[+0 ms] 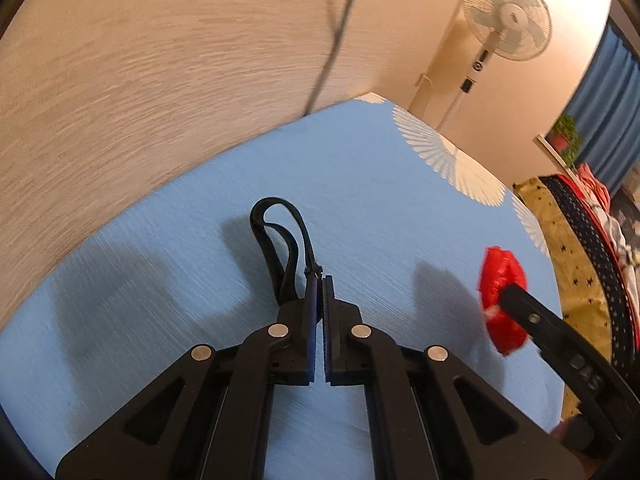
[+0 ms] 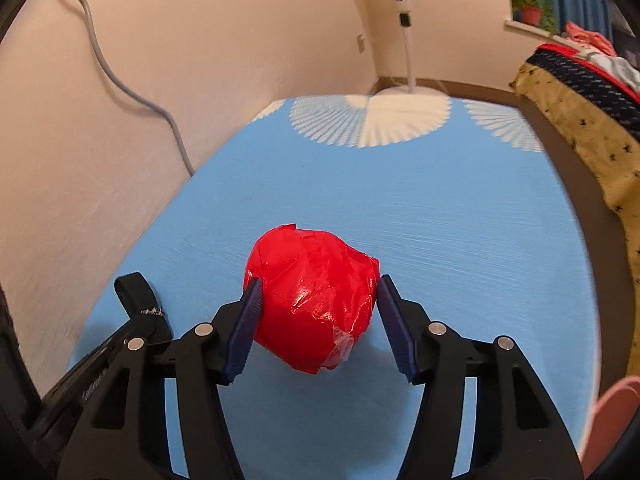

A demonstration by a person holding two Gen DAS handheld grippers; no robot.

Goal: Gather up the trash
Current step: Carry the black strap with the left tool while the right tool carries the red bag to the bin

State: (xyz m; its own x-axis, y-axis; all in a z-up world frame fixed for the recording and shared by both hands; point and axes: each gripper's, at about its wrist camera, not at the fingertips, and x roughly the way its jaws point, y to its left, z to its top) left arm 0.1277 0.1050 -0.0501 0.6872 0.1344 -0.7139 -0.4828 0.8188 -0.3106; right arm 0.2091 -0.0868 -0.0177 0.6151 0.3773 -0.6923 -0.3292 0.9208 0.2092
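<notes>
A red ball of crumpled, taped wrap [image 2: 312,300] lies on the blue cloth-covered table [image 2: 420,208]. My right gripper [image 2: 318,280] has it between its jaws, with both blue pads [image 2: 244,320] against its sides. In the left wrist view the same red ball [image 1: 500,280] shows at the right, partly behind a right gripper finger [image 1: 520,300]. My left gripper [image 1: 322,278] is shut, pinching the stitched end of a black looped strap [image 1: 280,236]. That strap [image 2: 130,292] also shows at the lower left of the right wrist view.
A wall runs along the table's left side, with a grey cable [image 2: 100,60] hanging down it. A standing fan [image 1: 506,20] is beyond the far end. Yellow star-print bedding [image 2: 580,128] lies to the right, with a potted plant [image 2: 530,8] behind it.
</notes>
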